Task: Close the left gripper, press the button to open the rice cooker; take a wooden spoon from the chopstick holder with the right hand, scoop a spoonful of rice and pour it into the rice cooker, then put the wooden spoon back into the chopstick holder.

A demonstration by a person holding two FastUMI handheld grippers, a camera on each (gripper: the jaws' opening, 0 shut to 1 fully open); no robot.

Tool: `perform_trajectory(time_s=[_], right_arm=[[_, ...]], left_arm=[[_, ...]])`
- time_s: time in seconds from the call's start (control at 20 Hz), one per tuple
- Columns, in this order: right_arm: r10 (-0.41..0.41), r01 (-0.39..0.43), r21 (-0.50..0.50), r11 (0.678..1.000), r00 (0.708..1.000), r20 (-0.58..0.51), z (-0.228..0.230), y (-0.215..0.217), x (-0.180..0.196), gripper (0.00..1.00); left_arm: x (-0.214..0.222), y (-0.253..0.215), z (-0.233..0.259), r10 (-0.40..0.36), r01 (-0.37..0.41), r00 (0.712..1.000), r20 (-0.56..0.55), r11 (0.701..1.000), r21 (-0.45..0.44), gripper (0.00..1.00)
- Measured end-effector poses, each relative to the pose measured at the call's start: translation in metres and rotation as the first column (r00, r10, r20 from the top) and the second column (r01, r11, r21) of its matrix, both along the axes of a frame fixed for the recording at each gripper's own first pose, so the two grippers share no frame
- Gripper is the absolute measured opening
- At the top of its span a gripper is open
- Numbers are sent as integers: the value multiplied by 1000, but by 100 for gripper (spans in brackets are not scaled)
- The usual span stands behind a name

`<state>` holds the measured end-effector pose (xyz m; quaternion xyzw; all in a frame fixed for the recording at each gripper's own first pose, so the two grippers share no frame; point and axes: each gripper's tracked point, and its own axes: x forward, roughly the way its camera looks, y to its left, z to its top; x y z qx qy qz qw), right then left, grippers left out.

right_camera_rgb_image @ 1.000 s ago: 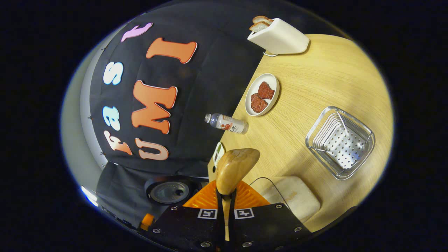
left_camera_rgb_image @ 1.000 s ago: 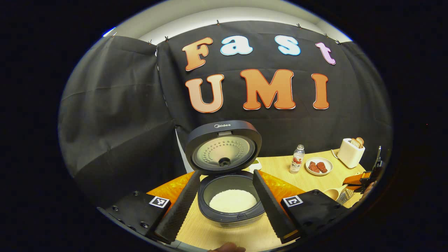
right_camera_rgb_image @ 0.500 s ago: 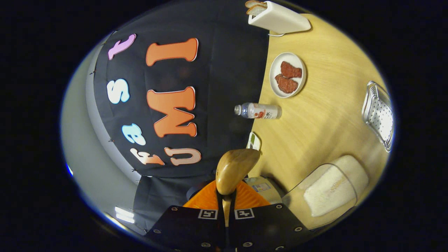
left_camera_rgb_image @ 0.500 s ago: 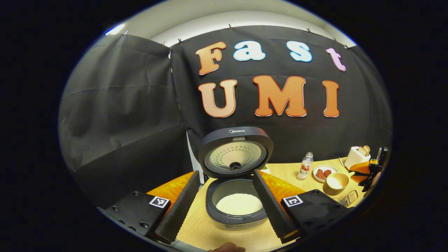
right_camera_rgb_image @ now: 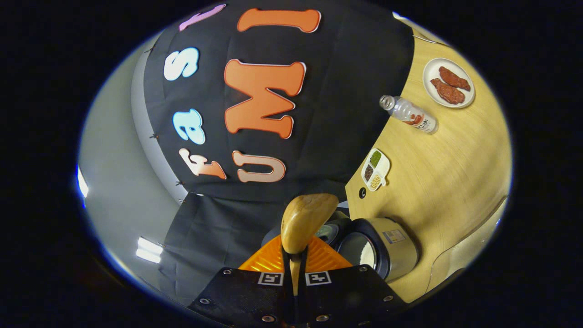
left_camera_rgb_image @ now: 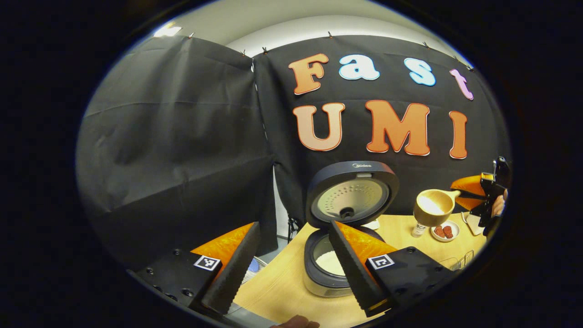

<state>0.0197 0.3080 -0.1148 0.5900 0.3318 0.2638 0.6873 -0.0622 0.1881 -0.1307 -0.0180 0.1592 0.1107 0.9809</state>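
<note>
Spoon (left_camera_rgb_image: 432,207) now nearer cooker (left_camera_rgb_image: 339,228)

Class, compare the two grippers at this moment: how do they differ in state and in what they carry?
The left gripper has its jaws spread and empty, while the right gripper has its jaws shut on the wooden spoon by its handle. The left gripper sits low by the open rice cooker; the right gripper, seen from the left gripper view, is raised above the table. Both face the cooker.

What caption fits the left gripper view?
Wooden spoon of rice nears the open rice cooker, left tongs waiting open.
</note>
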Motion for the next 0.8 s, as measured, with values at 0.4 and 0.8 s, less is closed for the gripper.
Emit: perform_trajectory(time_s=[0.4, 0.8], right_arm=[[56, 5, -361, 933, 985, 160, -24, 71, 9, 3], [163, 58, -627, 777, 944, 289, -38, 98, 1, 3]], left_arm=[[-9, 50, -20, 24, -25, 999, -39, 1000, -18, 98], [-15, 78, -48, 61, -65, 993, -104, 997, -35, 100]])
